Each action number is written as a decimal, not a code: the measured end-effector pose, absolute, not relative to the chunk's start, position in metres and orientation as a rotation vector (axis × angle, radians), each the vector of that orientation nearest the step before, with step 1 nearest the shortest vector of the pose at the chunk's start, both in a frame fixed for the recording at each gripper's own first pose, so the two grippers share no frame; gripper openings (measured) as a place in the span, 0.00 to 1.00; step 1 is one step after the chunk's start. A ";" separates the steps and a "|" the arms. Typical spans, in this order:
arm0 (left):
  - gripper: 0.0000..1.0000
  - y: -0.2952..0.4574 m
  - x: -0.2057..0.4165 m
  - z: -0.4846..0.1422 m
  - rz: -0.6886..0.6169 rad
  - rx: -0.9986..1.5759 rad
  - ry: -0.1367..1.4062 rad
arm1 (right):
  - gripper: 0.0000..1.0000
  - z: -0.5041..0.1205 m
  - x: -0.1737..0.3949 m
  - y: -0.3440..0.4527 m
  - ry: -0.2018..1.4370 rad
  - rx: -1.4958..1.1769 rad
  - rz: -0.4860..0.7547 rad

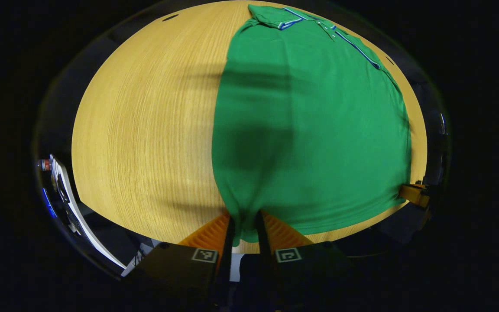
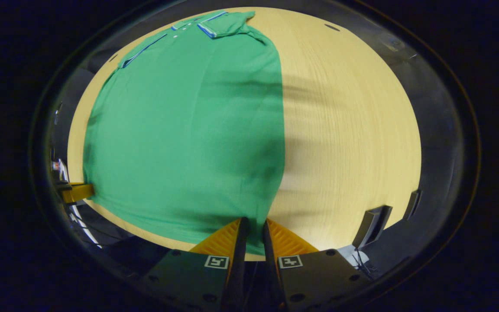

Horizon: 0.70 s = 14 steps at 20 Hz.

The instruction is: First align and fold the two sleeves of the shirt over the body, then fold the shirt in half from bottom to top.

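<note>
At frame bottom: left gripper (image 1: 245, 225) and right gripper (image 2: 253, 232) jaws each clenched on shirt (image 1: 310, 130) hem corners | table (image 1: 145, 130) | risk: uneven lift skews fold; thin pinch slips

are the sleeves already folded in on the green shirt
Folded in, it appears: the shirt lies as a narrow straight-sided panel on the table, no sleeve sticking out. Left gripper and right gripper pinch its bottom hem.

Left tongs (image 1: 244, 223) pinched closed; right tongs (image 2: 253, 232) likewise, both low.
</note>
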<state>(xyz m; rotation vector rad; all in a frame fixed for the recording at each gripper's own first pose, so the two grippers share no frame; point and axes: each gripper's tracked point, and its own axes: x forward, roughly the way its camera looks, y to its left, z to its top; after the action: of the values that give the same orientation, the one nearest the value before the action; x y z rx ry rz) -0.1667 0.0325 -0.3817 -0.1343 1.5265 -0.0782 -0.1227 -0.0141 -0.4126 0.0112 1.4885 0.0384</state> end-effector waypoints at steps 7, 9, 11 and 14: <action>0.03 0.031 -0.166 -0.379 -0.078 -0.173 1.523 | 0.02 -0.410 -0.121 -0.014 1.474 0.029 0.050; 0.03 0.030 -0.167 -0.379 -0.078 -0.184 1.520 | 0.02 -0.410 -0.122 -0.014 1.485 0.027 0.054; 0.03 0.030 -0.168 -0.379 -0.090 -0.163 1.516 | 0.00 -0.410 -0.123 -0.015 1.499 0.019 0.076; 0.03 0.027 -0.165 -0.380 -0.120 -0.133 1.518 | 0.02 -0.407 -0.122 -0.014 1.538 0.055 0.098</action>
<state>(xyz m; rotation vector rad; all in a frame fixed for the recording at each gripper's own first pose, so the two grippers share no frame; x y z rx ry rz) -0.1646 0.0266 -0.3801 -0.1332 1.5182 -0.1198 -0.1219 -0.0141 -0.4073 0.0545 1.5375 0.0981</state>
